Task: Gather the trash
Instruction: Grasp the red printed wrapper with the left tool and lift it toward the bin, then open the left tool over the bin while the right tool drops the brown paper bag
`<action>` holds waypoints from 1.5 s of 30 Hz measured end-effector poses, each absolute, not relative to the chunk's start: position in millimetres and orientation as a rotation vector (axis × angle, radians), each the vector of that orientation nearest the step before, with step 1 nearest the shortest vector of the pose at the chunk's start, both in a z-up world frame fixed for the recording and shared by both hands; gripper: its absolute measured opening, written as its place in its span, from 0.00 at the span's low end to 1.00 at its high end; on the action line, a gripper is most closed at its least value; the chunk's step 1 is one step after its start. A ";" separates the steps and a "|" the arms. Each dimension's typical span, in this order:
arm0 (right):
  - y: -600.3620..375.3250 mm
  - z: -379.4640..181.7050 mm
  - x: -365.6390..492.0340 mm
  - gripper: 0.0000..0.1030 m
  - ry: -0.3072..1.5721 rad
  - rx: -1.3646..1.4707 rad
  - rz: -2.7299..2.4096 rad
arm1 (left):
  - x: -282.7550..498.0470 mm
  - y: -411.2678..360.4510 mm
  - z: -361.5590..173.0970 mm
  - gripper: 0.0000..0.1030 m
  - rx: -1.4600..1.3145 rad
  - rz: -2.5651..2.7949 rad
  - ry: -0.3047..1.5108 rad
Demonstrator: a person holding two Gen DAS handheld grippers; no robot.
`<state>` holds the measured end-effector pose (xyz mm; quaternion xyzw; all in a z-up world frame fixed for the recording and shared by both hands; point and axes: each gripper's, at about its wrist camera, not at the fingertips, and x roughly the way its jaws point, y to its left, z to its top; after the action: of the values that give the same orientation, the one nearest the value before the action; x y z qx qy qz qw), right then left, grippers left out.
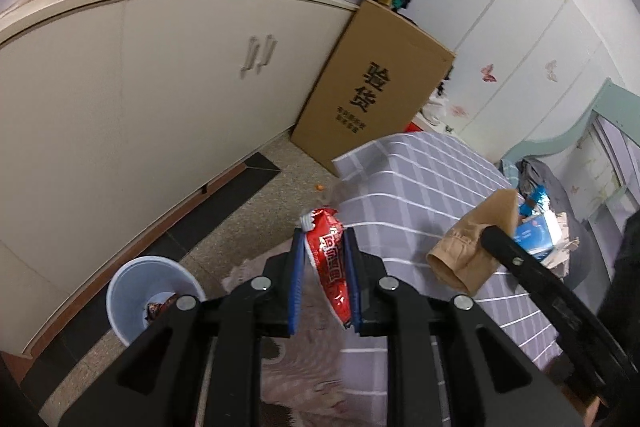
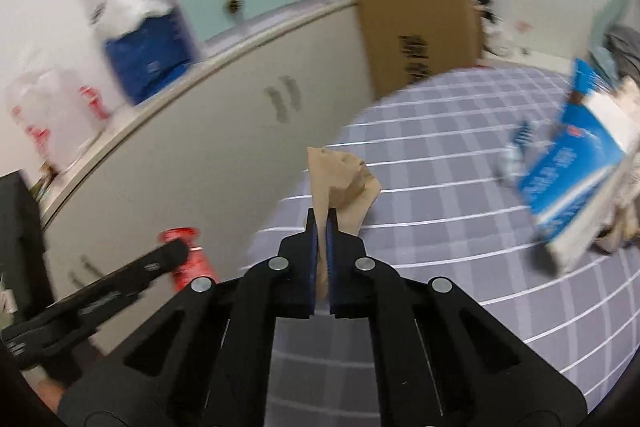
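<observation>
My left gripper is shut on a red snack wrapper and holds it in the air beside the bed's edge. Down on the floor to the left stands a pale blue trash bin with a dark wrapper inside. My right gripper is shut on a crumpled tan paper bag, lifted just above the bed. That tan paper bag and the right gripper's black arm also show at the right of the left wrist view. The red wrapper appears blurred in the right wrist view.
A bed with a grey checked sheet fills the right side. Blue packets and papers lie on it. A cream cabinet runs along the left, and a tall cardboard box leans by it. A patterned rug lies below.
</observation>
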<state>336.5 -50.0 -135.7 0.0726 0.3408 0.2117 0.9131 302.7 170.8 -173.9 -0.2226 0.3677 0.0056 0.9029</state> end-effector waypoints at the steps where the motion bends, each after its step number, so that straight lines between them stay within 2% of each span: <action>1: -37.3 -134.1 332.4 0.04 0.701 0.135 0.467 | 299.6 180.0 -177.0 0.17 -0.470 0.024 0.765; 7: 36.6 -156.1 316.3 0.04 0.760 0.075 0.611 | 279.5 239.5 -209.2 0.17 -0.518 0.129 0.810; 14: 109.2 -247.0 313.6 0.04 0.942 0.003 0.669 | 268.1 290.1 -274.6 0.17 -0.548 0.231 0.939; 22: 148.6 -322.5 320.0 0.04 1.080 -0.065 0.662 | 272.2 318.8 -348.9 0.18 -0.584 0.281 1.081; 28: 161.0 -347.4 328.6 0.04 1.113 -0.062 0.647 | 283.6 334.9 -368.2 0.20 -0.603 0.287 1.119; 30: 158.8 -350.8 330.2 0.04 1.121 -0.056 0.642 | 288.4 333.9 -371.2 0.24 -0.602 0.288 1.130; 32: 160.1 -354.3 331.9 0.04 1.129 -0.054 0.640 | 289.0 337.4 -373.7 0.46 -0.610 0.308 1.139; 33: 163.0 -355.2 330.8 0.04 1.131 -0.053 0.640 | 288.0 339.1 -374.5 0.49 -0.615 0.315 1.137; 45: 168.5 -361.2 323.8 0.04 1.151 -0.048 0.652 | 276.1 343.1 -381.6 0.52 -0.647 0.321 1.163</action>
<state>323.8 168.5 -361.2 -0.0225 0.5343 0.3029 0.7888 276.1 343.1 -381.6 -0.2986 0.5373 0.1480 0.7747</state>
